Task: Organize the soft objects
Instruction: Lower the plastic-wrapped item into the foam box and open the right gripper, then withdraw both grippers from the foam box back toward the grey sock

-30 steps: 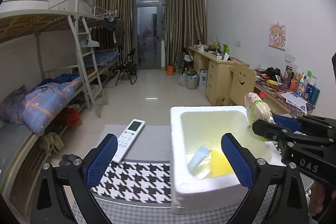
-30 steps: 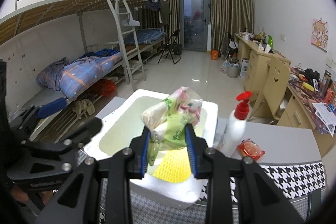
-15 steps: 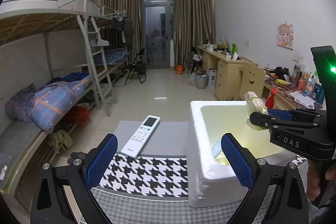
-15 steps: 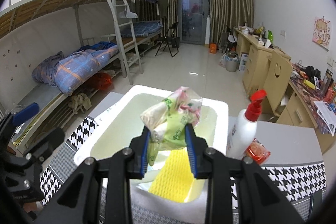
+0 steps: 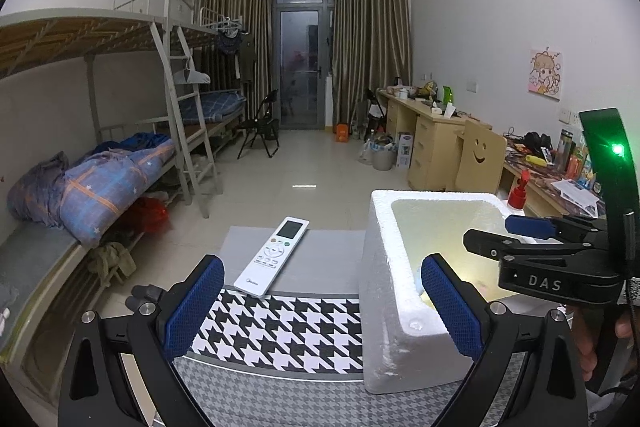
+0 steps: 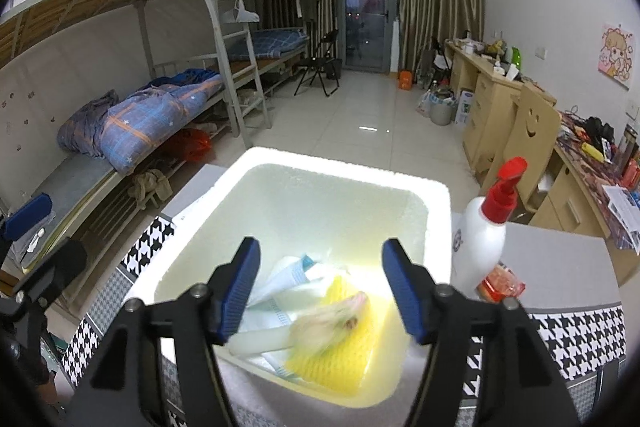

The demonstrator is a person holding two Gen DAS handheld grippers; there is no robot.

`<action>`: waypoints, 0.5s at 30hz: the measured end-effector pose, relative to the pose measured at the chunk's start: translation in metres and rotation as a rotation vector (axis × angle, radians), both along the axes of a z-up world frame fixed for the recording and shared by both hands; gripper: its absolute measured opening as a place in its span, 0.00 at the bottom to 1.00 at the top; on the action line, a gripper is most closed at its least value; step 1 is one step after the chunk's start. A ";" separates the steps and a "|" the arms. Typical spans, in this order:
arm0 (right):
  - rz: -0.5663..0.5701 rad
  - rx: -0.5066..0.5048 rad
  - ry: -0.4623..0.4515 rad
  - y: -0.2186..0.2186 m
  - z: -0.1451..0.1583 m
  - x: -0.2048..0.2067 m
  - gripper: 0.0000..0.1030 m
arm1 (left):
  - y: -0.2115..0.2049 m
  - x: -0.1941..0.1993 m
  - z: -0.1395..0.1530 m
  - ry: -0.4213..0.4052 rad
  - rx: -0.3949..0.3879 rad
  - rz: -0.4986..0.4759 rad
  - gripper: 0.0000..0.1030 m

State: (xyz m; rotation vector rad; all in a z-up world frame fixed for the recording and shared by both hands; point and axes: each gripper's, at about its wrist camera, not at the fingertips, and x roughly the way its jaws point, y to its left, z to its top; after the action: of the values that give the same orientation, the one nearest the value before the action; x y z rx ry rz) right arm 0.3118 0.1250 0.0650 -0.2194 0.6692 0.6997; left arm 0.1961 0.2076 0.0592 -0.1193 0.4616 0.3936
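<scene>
A white foam box (image 6: 432,199) stands on the houndstooth table; it also shows in the left wrist view (image 5: 384,227). My right gripper (image 6: 322,287) is open above the box. A pale green soft packet (image 6: 316,327), blurred, lies inside the box below the jaws, on a yellow sponge (image 6: 340,351) and blue-white packets (image 6: 280,283). My left gripper (image 5: 320,307) is open and empty, left of the box, over the table. The right gripper (image 5: 520,235) shows in the left wrist view, over the box.
A white remote control (image 5: 272,255) lies on the table left of the box. A white pump bottle with a red top (image 6: 484,231) and a red packet (image 6: 502,283) stand right of the box. Bunk beds are at the left, desks at the right.
My right gripper has opened and let go of the green packet, which has dropped into the box. The left gripper has moved left, away from the box.
</scene>
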 end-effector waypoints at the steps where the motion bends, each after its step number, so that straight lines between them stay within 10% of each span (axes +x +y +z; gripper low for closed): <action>1: -0.001 0.002 -0.001 -0.001 0.001 -0.001 0.67 | 0.000 0.000 0.000 0.001 0.000 0.003 0.97; 15: -0.026 0.055 -0.091 -0.031 0.019 -0.035 0.84 | -0.016 -0.011 0.007 -0.001 0.013 -0.004 0.97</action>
State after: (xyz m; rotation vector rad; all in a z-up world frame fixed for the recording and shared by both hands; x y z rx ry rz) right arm 0.2770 0.0945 0.0843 -0.1904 0.5646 0.6787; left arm 0.1853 0.1921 0.0665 -0.1056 0.4583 0.3924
